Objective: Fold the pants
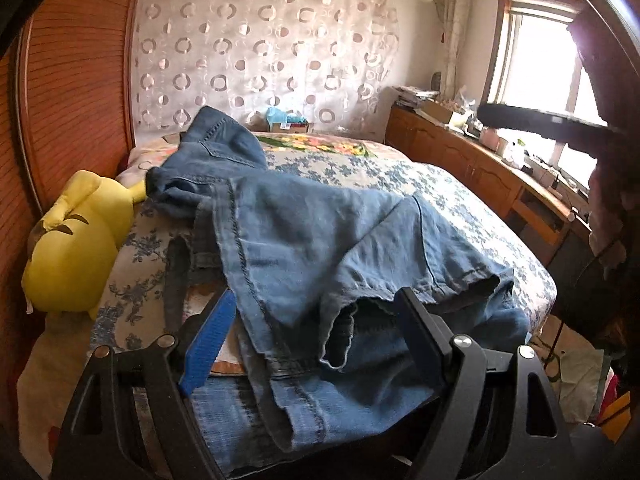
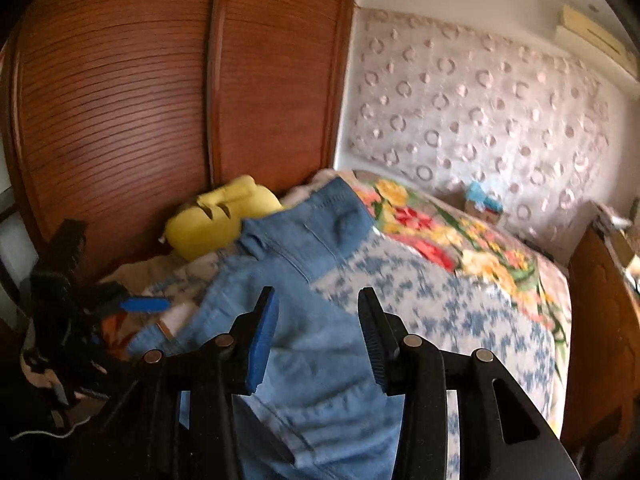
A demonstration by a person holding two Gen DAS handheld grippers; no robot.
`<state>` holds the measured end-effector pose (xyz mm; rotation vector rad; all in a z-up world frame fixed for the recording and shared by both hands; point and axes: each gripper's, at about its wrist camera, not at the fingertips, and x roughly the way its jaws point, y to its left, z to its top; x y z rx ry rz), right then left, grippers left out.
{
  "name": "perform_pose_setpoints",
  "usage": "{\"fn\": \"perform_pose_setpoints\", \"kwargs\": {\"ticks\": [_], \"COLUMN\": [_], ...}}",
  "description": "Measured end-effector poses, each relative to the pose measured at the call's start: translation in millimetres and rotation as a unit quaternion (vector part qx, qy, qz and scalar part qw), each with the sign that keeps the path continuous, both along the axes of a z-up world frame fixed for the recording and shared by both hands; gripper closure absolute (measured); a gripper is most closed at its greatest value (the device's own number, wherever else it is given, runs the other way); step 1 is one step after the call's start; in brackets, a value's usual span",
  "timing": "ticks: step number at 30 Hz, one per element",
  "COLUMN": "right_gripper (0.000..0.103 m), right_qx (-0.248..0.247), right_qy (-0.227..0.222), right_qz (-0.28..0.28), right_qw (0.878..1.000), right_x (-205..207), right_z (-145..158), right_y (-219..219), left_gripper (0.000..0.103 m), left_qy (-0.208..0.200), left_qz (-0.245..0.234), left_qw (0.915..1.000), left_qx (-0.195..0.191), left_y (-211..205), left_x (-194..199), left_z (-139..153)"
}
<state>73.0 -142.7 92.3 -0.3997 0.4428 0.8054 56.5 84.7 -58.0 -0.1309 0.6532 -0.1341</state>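
Blue denim pants [image 1: 312,240] lie crumpled on the bed, legs bunched toward me and the waist end at the far left. My left gripper [image 1: 316,312] is wide open with a leg hem lying between its fingers. In the right wrist view the pants [image 2: 316,344] spread under my right gripper [image 2: 318,304], which is open just above the denim. The left gripper [image 2: 140,304] shows at that view's left edge.
The bed [image 1: 440,184] has a blue floral cover and a bright flowered blanket [image 2: 440,232] at the far end. A yellow plush toy [image 1: 76,240] lies against the wooden wardrobe [image 2: 120,100]. A cluttered wooden sideboard [image 1: 480,160] runs under the window on the right.
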Motion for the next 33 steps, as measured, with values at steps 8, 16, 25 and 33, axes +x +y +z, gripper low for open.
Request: {"fn": "perform_pose_setpoints", "kwargs": {"ticks": [8, 16, 25, 33], "right_gripper": [0.054, 0.053, 0.053, 0.053], "right_qx": [0.002, 0.019, 0.036, 0.045], "right_qy": [0.066, 0.119, 0.168, 0.203], "right_qz": [-0.055, -0.068, -0.074, -0.090], "right_qw": [0.996, 0.990, 0.982, 0.974], "right_x": [7, -18, -36, -37], "right_z": [-15, -16, -24, -36], "right_y": [-3, -5, 14, 16], "left_gripper": [0.028, 0.052, 0.060, 0.073], "left_qy": [0.015, 0.021, 0.038, 0.021], "left_qz": [-0.023, -0.035, -0.037, -0.043], "left_qw": [0.9995, 0.9985, 0.9972, 0.9970], "left_qx": [0.015, 0.036, 0.054, 0.061], "left_y": [-15, -26, -27, -30], "left_x": [7, 12, 20, 21], "left_z": [-13, -20, -34, -31]}}
